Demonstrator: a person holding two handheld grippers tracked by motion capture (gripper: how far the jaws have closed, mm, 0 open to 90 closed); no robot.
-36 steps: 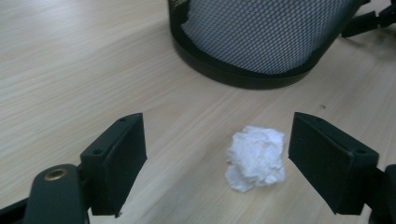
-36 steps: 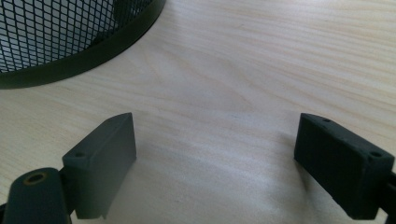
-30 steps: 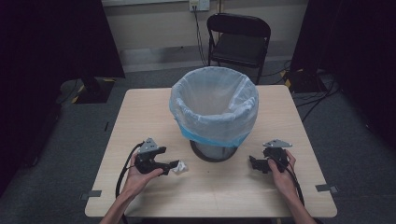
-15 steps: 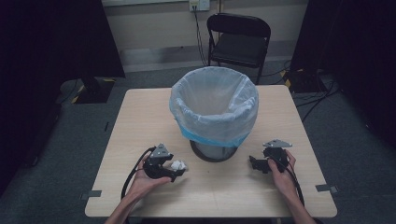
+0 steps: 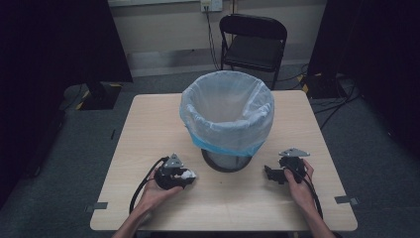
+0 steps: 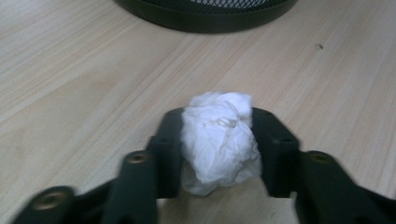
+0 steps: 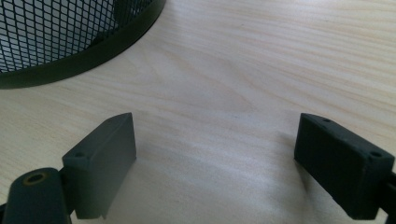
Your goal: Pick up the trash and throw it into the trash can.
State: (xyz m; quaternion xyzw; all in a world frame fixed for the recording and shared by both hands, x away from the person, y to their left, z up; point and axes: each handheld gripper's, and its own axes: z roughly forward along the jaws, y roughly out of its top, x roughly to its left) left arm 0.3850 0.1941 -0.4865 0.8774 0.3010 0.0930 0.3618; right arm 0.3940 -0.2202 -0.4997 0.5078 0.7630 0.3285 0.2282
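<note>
The room around my table (image 5: 148, 119) was dim, its edges sinking into black. Overhead light left soft shadows under my right gripper (image 7: 215, 163). My left gripper (image 6: 217, 144) looked blurred up close, its paper wad (image 6: 219, 140) fairly sharp.

Black folding chair (image 5: 253, 39) behind table (image 5: 148, 129); seemingly cables (image 5: 341, 105) beside it.
</note>
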